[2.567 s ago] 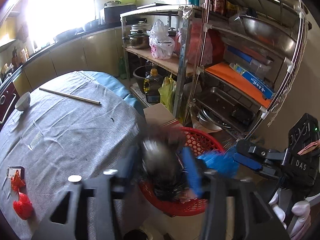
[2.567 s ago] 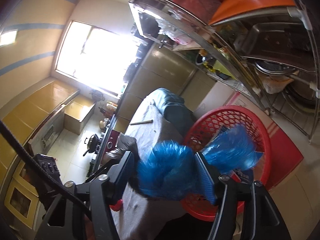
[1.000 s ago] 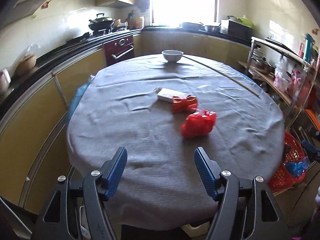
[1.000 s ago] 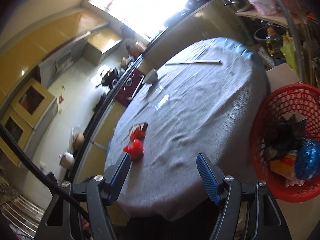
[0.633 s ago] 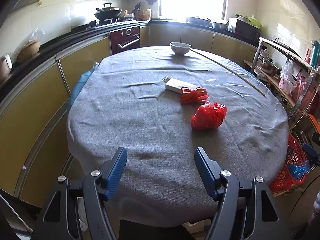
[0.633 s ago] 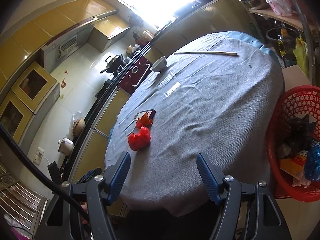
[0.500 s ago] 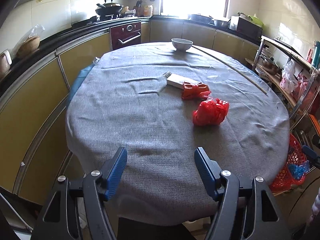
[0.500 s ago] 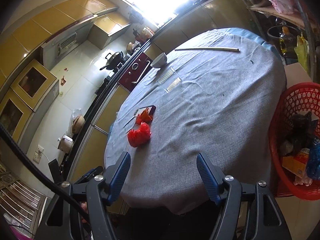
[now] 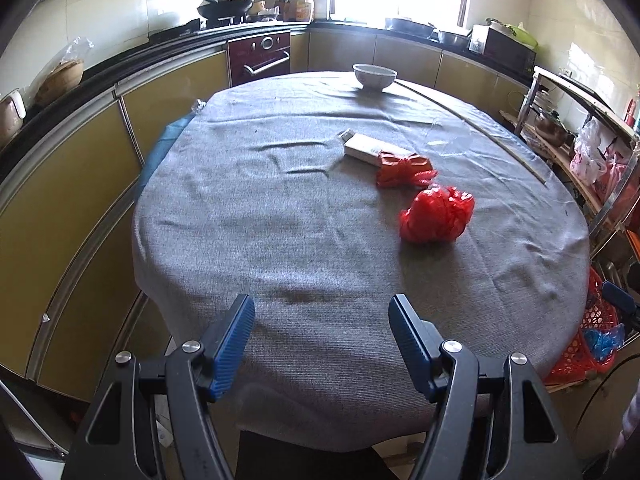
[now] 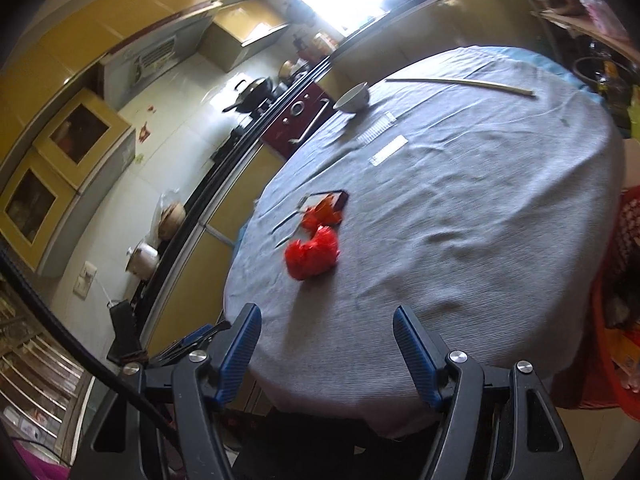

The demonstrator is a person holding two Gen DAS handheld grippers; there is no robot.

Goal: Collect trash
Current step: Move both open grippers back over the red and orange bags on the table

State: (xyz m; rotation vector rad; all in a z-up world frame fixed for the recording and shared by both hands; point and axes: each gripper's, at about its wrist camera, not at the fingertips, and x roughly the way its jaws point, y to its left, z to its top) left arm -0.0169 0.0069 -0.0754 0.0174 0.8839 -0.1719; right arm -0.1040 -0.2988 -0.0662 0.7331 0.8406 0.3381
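Note:
A crumpled red plastic bag (image 9: 436, 215) lies on the grey tablecloth (image 9: 280, 220), right of centre. Just beyond it lies a red wrapper (image 9: 404, 168) against a white flat box (image 9: 362, 148). My left gripper (image 9: 322, 340) is open and empty at the table's near edge. In the right wrist view the red bag (image 10: 314, 256), the wrapper (image 10: 322, 212) and the box (image 10: 324, 198) lie left of centre on the table (image 10: 460, 220). My right gripper (image 10: 326, 350) is open and empty over the near edge. The red trash basket (image 9: 588, 340) stands on the floor at right, also seen in the right wrist view (image 10: 620, 320).
A white bowl (image 9: 375, 76) and a long stick (image 9: 472, 124) lie at the table's far side. Kitchen cabinets (image 9: 60, 200) curve along the left. A metal shelf rack (image 9: 592, 140) stands at right. Clear plastic strips (image 10: 388, 150) lie mid-table.
Both grippers let their trash go into the red basket, then swung away to face the table. Over the last second both have edged closer to the red bag.

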